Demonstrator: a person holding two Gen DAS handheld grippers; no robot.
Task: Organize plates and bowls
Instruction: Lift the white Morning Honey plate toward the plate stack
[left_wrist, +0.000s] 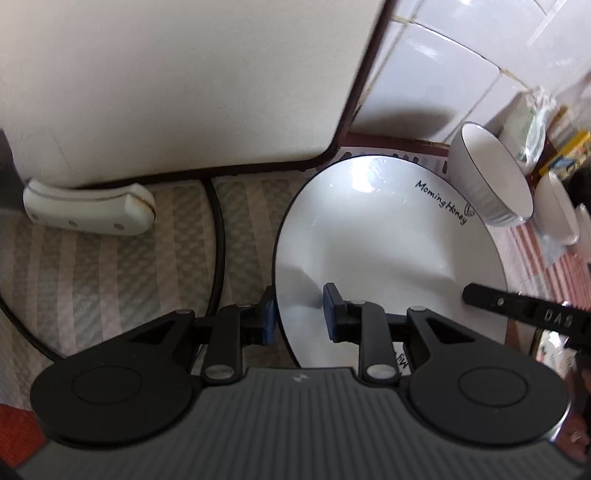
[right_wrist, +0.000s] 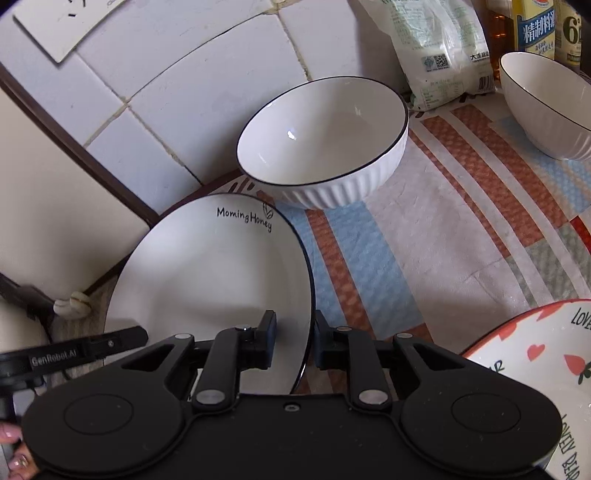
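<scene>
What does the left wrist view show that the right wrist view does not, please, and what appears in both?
Only the left wrist view shows the black cable curving over the striped cloth. Only the right wrist view shows the strawberry-print bowl and the white packet by the wall. Both share the Morning Honey plate, with the left gripper and right gripper each closed over opposite rims, and the ribbed white bowl behind it.

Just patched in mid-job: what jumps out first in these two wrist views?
The white plate lettered "Morning Honey", with the left gripper astride its left rim and the right gripper astride its right rim. Just behind it stands a ribbed white bowl, against the tiled wall.
</scene>
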